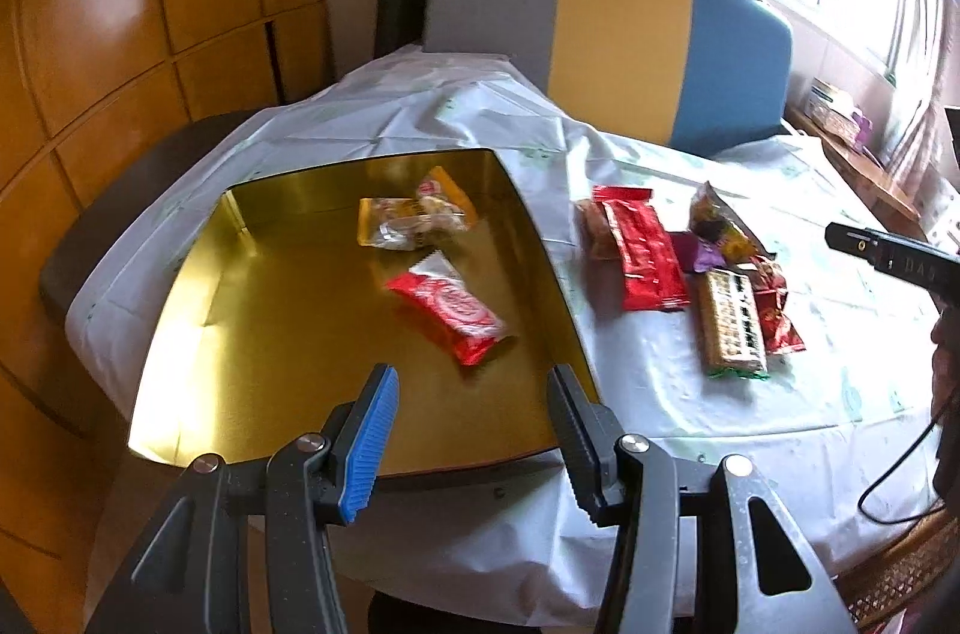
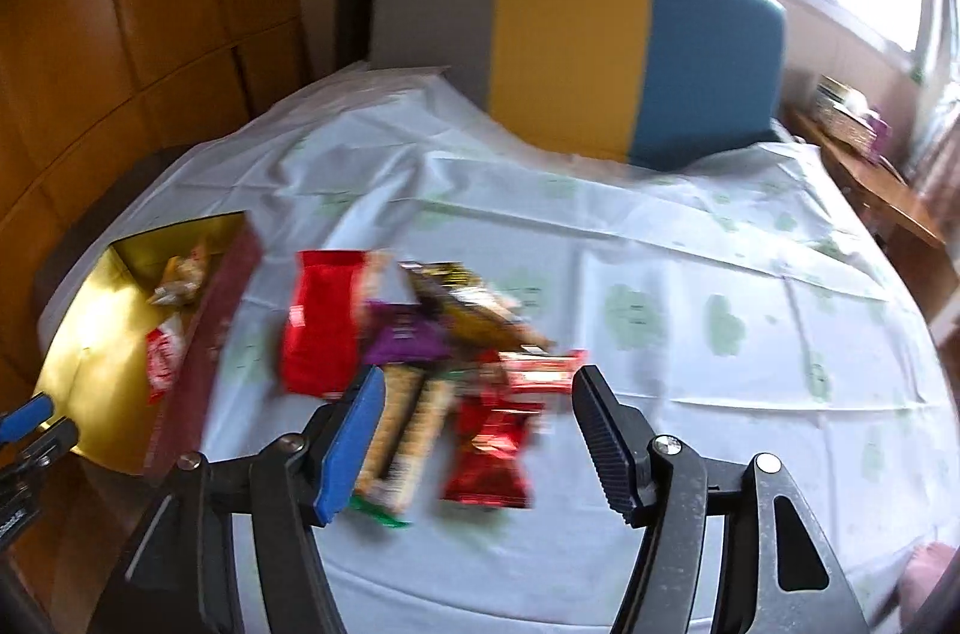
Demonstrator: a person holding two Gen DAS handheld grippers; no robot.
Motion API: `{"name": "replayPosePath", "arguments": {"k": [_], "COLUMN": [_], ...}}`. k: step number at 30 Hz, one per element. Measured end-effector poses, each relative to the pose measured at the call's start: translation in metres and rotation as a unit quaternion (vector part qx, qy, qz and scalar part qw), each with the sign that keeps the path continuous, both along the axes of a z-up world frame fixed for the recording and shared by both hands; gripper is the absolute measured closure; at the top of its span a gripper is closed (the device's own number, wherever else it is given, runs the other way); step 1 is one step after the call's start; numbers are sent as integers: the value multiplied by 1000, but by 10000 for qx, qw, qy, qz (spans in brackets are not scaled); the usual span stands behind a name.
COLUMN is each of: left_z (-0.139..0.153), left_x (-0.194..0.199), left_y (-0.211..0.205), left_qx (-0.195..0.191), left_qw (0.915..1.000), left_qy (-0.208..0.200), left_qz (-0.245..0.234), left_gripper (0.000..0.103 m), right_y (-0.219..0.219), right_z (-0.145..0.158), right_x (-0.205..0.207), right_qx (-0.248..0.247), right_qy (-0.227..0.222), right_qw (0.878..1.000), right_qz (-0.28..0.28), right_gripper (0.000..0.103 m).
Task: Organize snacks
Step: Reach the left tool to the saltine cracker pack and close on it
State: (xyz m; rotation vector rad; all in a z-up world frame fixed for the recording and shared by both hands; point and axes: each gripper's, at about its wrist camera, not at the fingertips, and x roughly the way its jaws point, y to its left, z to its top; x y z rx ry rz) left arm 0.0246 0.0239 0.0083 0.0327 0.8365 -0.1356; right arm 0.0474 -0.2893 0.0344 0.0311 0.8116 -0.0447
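Note:
A gold-lined box point(image 1: 270, 328) sits on the table's left side. It holds a red-and-white snack pack point(image 1: 447, 310) and clear-and-orange packs point(image 1: 414, 214). My left gripper point(image 1: 474, 382) is open and empty above the box's near edge. To the right of the box lies a pile of snacks: a long red pack point(image 1: 648, 253), a cracker pack point(image 1: 732, 322) and others. My right gripper point(image 2: 474, 394) is open and empty just above the pile, over the cracker pack point(image 2: 408, 430) and a dark red pack point(image 2: 492, 448). The box point(image 2: 102, 334) shows at the left of the right wrist view.
A pale tablecloth point(image 2: 660, 274) covers the table. A grey, yellow and blue chair back point(image 1: 612, 34) stands behind it. Wooden cabinets point(image 1: 120, 34) are on the left. A shelf with small items point(image 1: 840, 118) is by the window at right.

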Motion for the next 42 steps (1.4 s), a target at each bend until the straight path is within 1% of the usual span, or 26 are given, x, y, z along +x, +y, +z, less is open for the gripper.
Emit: {"name": "replayPosePath", "arguments": {"k": [3,7,9,11,13,15,16,18,21,25,26,28,30,31,33,37,39,40,41,42], "left_z": [0,-1,-2,-3,-4,-6,-7,-12,-18,-26,-29,-37,-43,-45,-51,-63,-71,-76,-79,-79], "left_x": [1,4,7,8,10,14,15,22,32,46,49,57,64,66,72,84,91,94,95,96], "left_y": [-12,-27,-39,-49,-62,-76,-82,-94,-114,-143,-151,-167,-181,-184,-196,-207,-210,-209,-208,-206], "left_qx": [52,125,140,139,142,105,72,-5,-48,-30,-29,32,47,38,58,176,171,147,81,14], "left_qw": [9999,9993,9983,9971,9953,9929,9920,9896,9857,9791,9774,9744,9714,9705,9685,9677,9672,9674,9670,9675], "left_qy": [19,50,129,172,222,303,337,463,615,733,765,836,917,943,1014,1104,1207,1275,1350,1322], "left_qz": [-147,-357,-556,-733,-933,-1141,-1215,-1365,-1566,-1895,-1969,-2085,-2189,-2220,-2273,-2259,-2230,-2183,-2157,-2154], "left_gripper": [51,51,51,51,51,51,51,51,51,51,50,46,45,44,40,39,40,43,52,52], "right_y": [-25,-62,-85,-104,-124,-137,-142,-146,-140,-131,-130,-129,-129,-129,-129,-129,-128,-128,-127,-126], "right_z": [0,-5,-11,-18,-26,-33,-32,-29,-32,-32,-32,-32,-32,-32,-31,-30,-31,-31,-31,-31], "right_x": [-2,0,1,2,0,2,1,0,3,4,4,4,4,4,5,6,7,8,8,8], "right_qx": [-96,-180,-224,-110,139,372,557,661,785,778,803,830,838,847,849,856,834,818,797,783], "right_qy": [-8,42,106,165,234,457,409,372,436,424,419,428,434,426,408,391,402,405,413,421], "right_qw": [9997,9980,9959,9933,9895,9841,9827,9820,9825,9846,9847,9848,9848,9850,9851,9854,9858,9859,9863,9865], "right_qz": [-240,-604,-869,-1139,-1421,-1676,-1718,-1731,-1630,-1507,-1491,-1466,-1455,-1442,-1436,-1416,-1404,-1401,-1384,-1373], "right_gripper": [33,32,32,31,31,31,31,31,31,28,28,27,27,27,26,25,25,25,25,25]}}
